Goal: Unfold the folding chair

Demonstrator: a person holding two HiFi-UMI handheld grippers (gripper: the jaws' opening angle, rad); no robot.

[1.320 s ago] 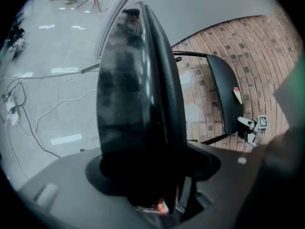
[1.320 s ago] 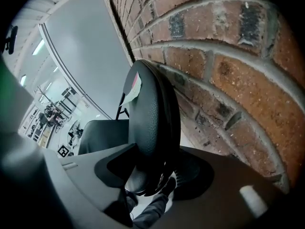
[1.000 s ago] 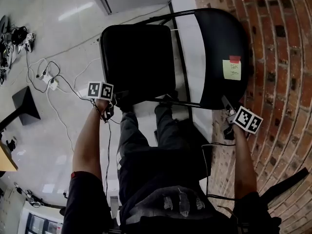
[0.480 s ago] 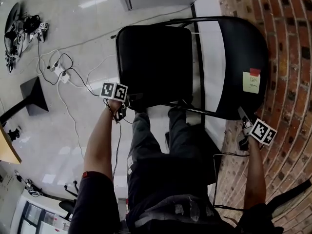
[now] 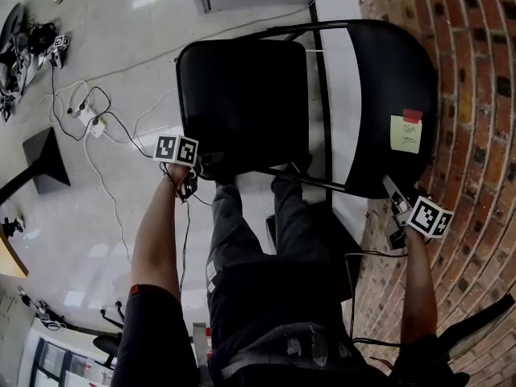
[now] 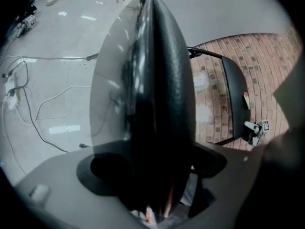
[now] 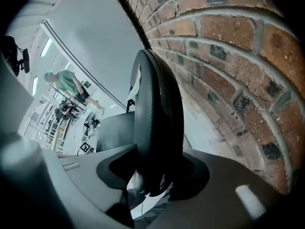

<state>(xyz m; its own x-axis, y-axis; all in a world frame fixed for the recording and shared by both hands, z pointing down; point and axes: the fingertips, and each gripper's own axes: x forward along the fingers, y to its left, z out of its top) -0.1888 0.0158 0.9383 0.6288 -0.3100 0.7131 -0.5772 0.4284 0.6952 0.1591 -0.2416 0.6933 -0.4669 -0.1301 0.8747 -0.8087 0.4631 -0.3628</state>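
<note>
The black folding chair stands opened out, its seat point(image 5: 242, 103) on the left and its backrest point(image 5: 387, 79), with a yellow sticky note point(image 5: 405, 133), on the right. My left gripper point(image 5: 193, 168) sits at the seat's near left corner. The seat's edge point(image 6: 162, 80) runs between the jaws of this gripper point(image 6: 157, 168); they have just been opening and stand wide around it. My right gripper point(image 5: 389, 186) is at the backrest's near rim by the brick wall. Its jaws have just been closing, and the rim point(image 7: 157, 118) fills the gap of that gripper point(image 7: 155, 175).
A brick wall point(image 5: 476, 95) rises close on the right, just behind the backrest. Cables and a power strip point(image 5: 85, 127) trail over the floor on the left beside a black stand base point(image 5: 44, 164). The person's legs point(image 5: 250, 232) stand right before the seat.
Both grippers keep their places on the chair. Chair and hands have shifted a little in the picture, first right, then back left.
</note>
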